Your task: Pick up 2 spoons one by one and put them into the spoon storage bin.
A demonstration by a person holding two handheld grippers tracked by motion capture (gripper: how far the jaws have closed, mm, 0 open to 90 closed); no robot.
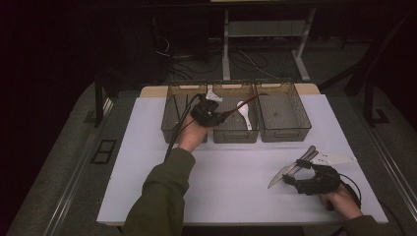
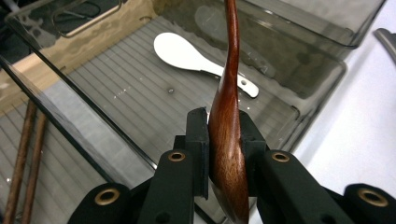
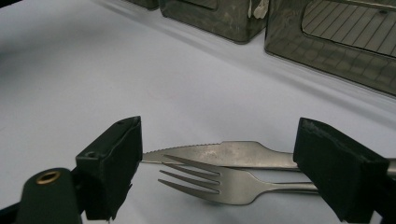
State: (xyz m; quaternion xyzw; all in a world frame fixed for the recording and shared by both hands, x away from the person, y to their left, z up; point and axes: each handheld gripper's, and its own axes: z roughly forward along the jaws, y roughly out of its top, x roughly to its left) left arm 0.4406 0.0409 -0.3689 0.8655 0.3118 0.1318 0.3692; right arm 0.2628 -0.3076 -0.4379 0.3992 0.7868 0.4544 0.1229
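The left gripper [image 2: 223, 154] is clamped on a brown wooden spoon [image 2: 228, 140] above the middle bin [image 1: 235, 132], where a white spoon [image 1: 244, 114] already lies. It should lower the handle past the bin wall before letting go (no dropping from height). The right gripper [image 3: 217, 172] waits wide open around the fork [image 3: 219, 182] and knife [image 3: 219, 153] on the table [image 1: 221, 172], gripping neither.

A glossy dark-brown wooden spoon [image 2: 227, 140] is gleaming at lower centre; a smooth white plastic spoon [image 2: 196, 58] is lying in the translucent smoky plastic bin [image 2: 299, 70]; the matt steel fork [image 3: 219, 184] is showing dull.
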